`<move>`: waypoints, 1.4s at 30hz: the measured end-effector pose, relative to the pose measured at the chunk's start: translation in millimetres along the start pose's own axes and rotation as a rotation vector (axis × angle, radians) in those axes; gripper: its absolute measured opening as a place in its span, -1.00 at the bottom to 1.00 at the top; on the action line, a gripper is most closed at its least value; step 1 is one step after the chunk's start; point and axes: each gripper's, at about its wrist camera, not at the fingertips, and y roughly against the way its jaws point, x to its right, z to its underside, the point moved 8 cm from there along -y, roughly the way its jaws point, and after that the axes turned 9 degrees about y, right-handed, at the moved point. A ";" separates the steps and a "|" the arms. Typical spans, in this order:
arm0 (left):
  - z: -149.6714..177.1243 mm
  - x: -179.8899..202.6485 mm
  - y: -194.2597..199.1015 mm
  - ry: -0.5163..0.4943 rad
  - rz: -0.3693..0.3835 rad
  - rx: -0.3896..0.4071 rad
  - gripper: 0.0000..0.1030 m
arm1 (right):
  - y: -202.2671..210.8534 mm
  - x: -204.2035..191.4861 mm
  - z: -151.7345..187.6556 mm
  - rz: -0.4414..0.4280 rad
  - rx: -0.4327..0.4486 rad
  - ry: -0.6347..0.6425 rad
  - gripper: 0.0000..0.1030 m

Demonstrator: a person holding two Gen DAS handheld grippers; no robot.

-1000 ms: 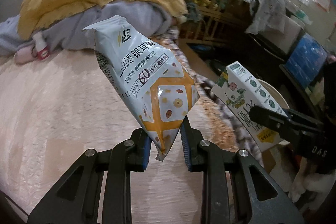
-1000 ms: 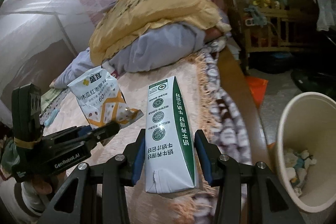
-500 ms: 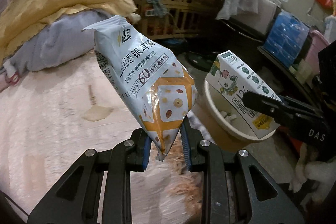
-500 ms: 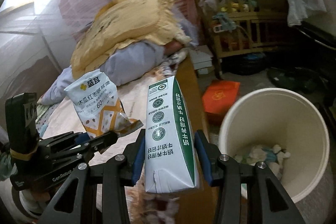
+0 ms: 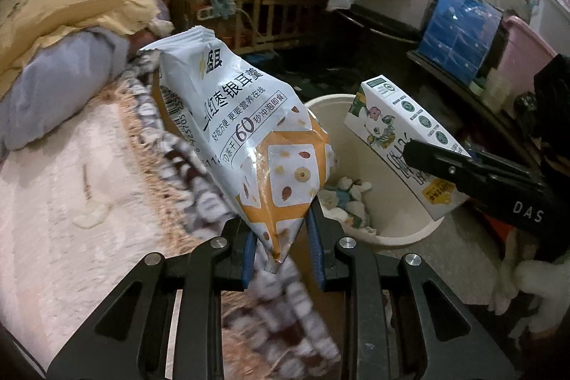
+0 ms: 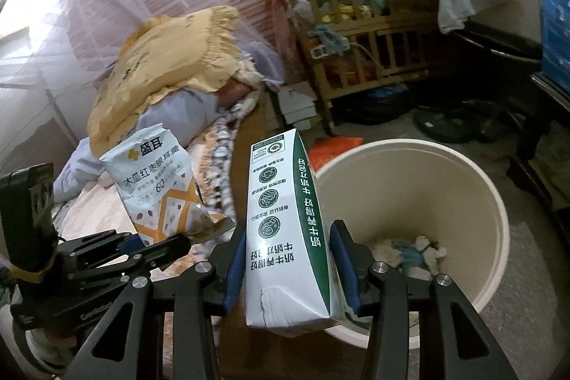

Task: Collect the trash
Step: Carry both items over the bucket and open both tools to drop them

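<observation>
A big bed [image 5: 71,187] with a pink cover is seen on the left, with a yellow pillow [image 6: 178,59] piled at its far end. A round cream bin [image 6: 473,202] is stood on the floor just beside the bed, and some trash is seen at its bottom. A white and green milk carton [image 6: 288,237] is squeezed tight by the right gripper [image 6: 288,269] at the bin's near rim. A white and orange snack bag [image 5: 249,145] is pinched at its bottom corner by the left gripper [image 5: 283,244], near the bin.
</observation>
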 end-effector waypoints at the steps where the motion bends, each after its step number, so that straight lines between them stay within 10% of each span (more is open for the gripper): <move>1: -0.4 5.3 -4.8 -0.006 0.005 -0.007 -0.55 | -0.1 5.8 1.1 0.006 0.001 -0.009 -0.15; 42: 1.2 57.3 -92.5 -0.069 0.012 -0.113 -0.48 | -15.9 108.8 26.7 0.096 0.025 -0.235 -0.10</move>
